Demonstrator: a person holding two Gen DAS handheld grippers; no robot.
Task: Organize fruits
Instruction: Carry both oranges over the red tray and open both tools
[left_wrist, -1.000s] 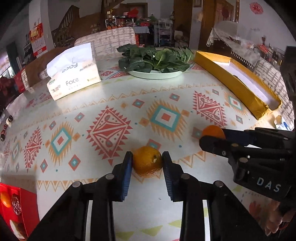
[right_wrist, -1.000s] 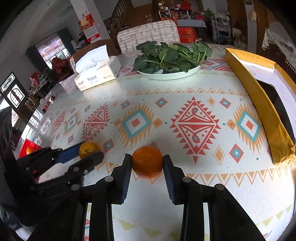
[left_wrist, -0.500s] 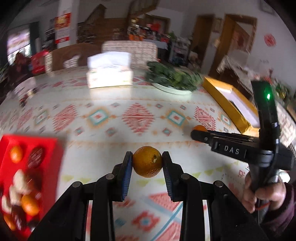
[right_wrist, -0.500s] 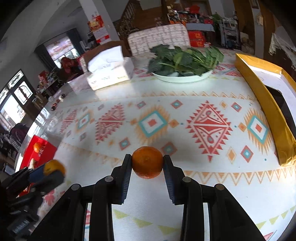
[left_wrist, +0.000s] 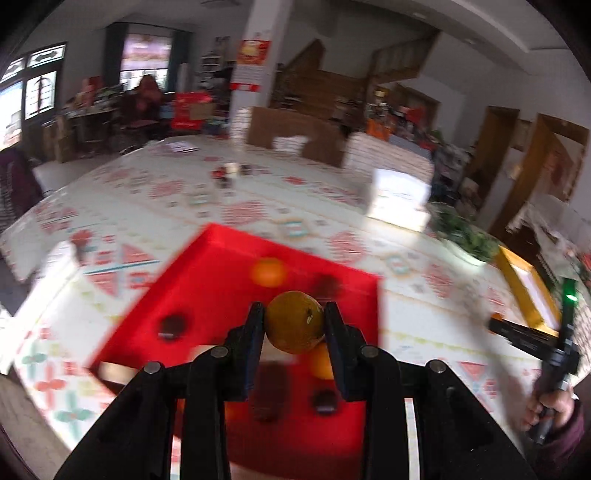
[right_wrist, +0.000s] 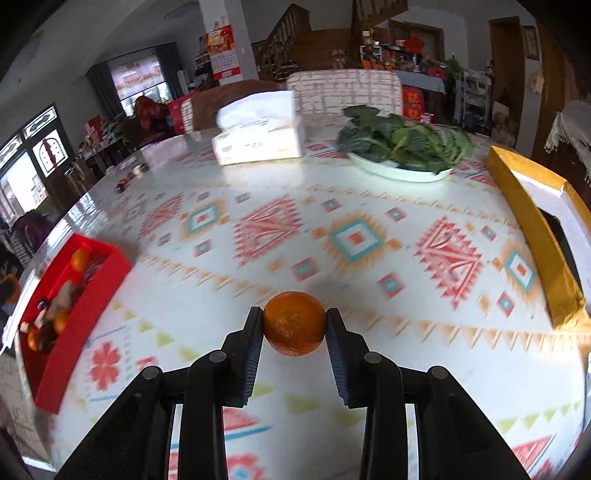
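Overhead, the left tool (left_wrist: 294, 322) clamps a yellowish orange (left_wrist: 294, 321) — right tool (right_wrist: 294, 324) grips an orange (right_wrist: 294, 323) — above the patterned tablecloth (right_wrist: 332, 236).

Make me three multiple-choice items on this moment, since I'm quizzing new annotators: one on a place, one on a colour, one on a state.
1. Where is the left gripper?
A. above the red tray
B. over the plate of greens
C. beside the tissue box

2. What colour is the long box by the table's right edge?
A. blue
B. yellow
C. black

3. What is the right gripper doing?
A. open, empty
B. shut, empty
C. shut on an orange

Answers: 1 A, the tray fills the left wrist view behind its greenish orange; 2 B, its walls are yellow; 3 C, both fingers press the fruit.
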